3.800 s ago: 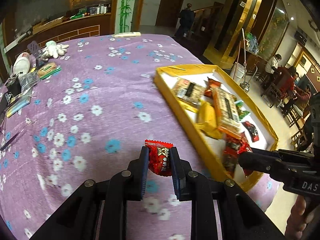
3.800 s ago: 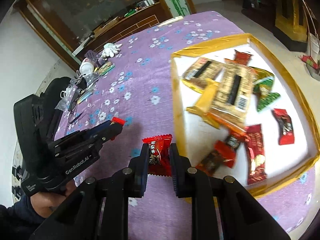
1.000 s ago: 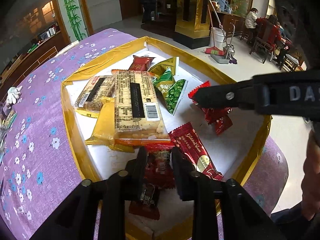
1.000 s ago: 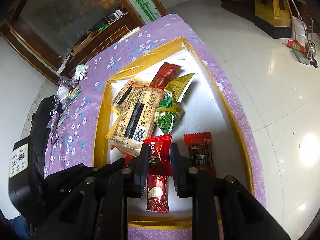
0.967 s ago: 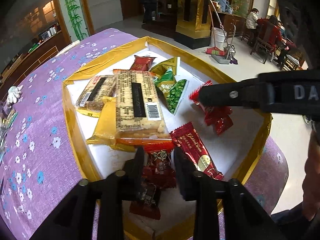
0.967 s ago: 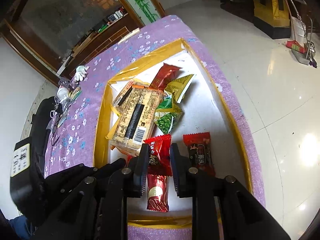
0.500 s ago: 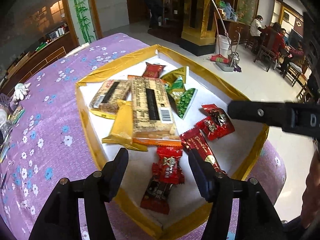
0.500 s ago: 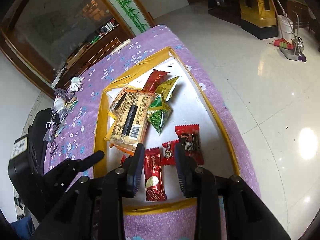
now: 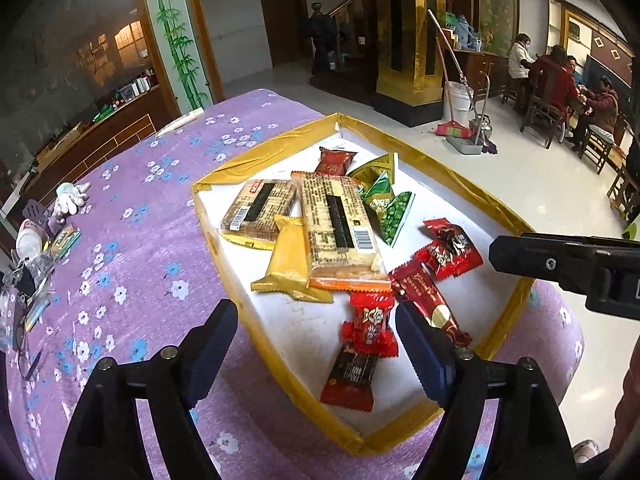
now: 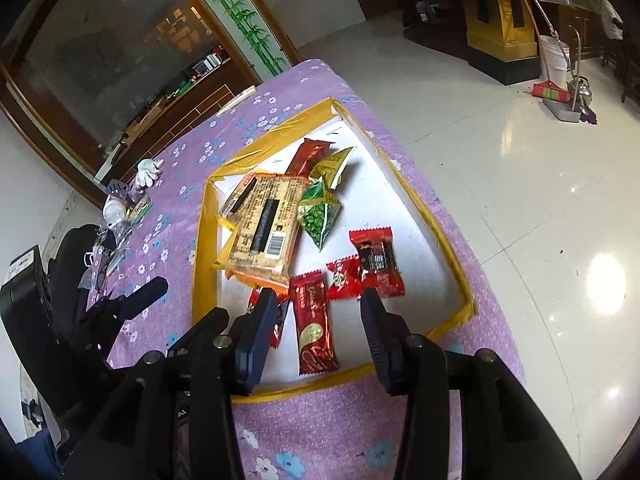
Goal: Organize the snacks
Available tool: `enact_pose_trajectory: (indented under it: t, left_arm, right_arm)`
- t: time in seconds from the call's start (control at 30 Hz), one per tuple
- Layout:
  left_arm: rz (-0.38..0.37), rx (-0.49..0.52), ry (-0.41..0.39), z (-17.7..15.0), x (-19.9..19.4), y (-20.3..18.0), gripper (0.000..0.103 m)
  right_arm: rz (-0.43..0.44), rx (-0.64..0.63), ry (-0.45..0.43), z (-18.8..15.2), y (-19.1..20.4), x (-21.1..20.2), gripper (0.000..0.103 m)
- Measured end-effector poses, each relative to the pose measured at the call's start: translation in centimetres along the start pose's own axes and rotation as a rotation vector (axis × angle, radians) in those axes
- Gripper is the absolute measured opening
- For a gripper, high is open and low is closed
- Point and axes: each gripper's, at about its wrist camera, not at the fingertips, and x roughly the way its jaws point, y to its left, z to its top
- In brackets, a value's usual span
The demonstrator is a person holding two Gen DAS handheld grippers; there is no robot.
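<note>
Tray: a shallow white tray with a gold-taped rim (image 9: 460, 176) sits on a round table under a purple cloth printed with small flowers (image 9: 132, 240), at the edge nearest the tiled floor.
Snacks in tray: two tan cracker packs with black bars (image 9: 340, 224), a plain yellow wrapped bar (image 9: 290, 260), green pea pouches (image 9: 394, 212), a dark red packet at the far end (image 9: 334, 160), and several small red candy wrappers at the near end.
Left gripper: the black two-finger left gripper (image 9: 316, 344) hangs above the tray's near end, jaws opening and already wide, nothing pressed between the pads; a red twist-end candy (image 9: 370, 326) lies flat in the tray below the gap, partly over a darker red packet (image 9: 352, 376).
Right gripper: the black right gripper (image 10: 316, 312) has jaws opening, moderately apart and empty; below them lie a long red bar with a gold emblem (image 10: 314, 320) and two small red candies (image 10: 374, 262).
Done: every snack in view lies inside the tray; no wrapper shows on the cloth.
Left: probably little, unless sorting within the tray is wanted; the pile is loose and overlapping.
Elsewhere: a white glove and small clutter (image 9: 68, 198) sit at the cloth's far side, not clearly snacks.
</note>
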Motion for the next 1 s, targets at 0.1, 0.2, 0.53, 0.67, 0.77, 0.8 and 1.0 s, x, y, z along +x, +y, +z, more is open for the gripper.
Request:
enact_pose_trajectory:
  t: [0.1, 0.2, 0.53, 0.67, 0.77, 0.8, 1.0]
  left_arm:
    - [0.000, -0.004, 0.001, -0.3, -0.2, 0.2, 0.084]
    - [0.004, 0.000, -0.002, -0.6, -0.5, 0.2, 0.084]
    - [0.018, 0.023, -0.017, -1.3, -1.3, 0.1, 0.085]
    - [0.037, 0.021, -0.034, -1.5, -1.8, 0.4, 0.089]
    - [0.047, 0.013, -0.041, -1.6, -2.0, 0.8, 0.090]
    - [0.052, 0.010, -0.043, -1.7, -2.0, 0.9, 0.091]
    - [0.077, 0.009, -0.066, -1.9, -2.5, 1.4, 0.094]
  right_arm:
    - [-0.008, -0.004, 0.000, -0.6, 0.3, -0.2, 0.044]
    - [-0.016, -0.003, -0.006, -1.1, 0.5, -0.6, 0.045]
    - [-0.033, -0.003, -0.017, -2.3, 1.0, -1.3, 0.049]
    - [-0.038, -0.009, -0.015, -2.6, 1.3, -1.5, 0.050]
    - [-0.043, -0.015, -0.015, -2.7, 1.5, -1.7, 0.052]
    - [-0.046, -0.017, -0.016, -2.7, 1.6, -1.8, 0.053]
    - [-0.064, -0.035, -0.011, -2.9, 2.1, -1.8, 0.063]
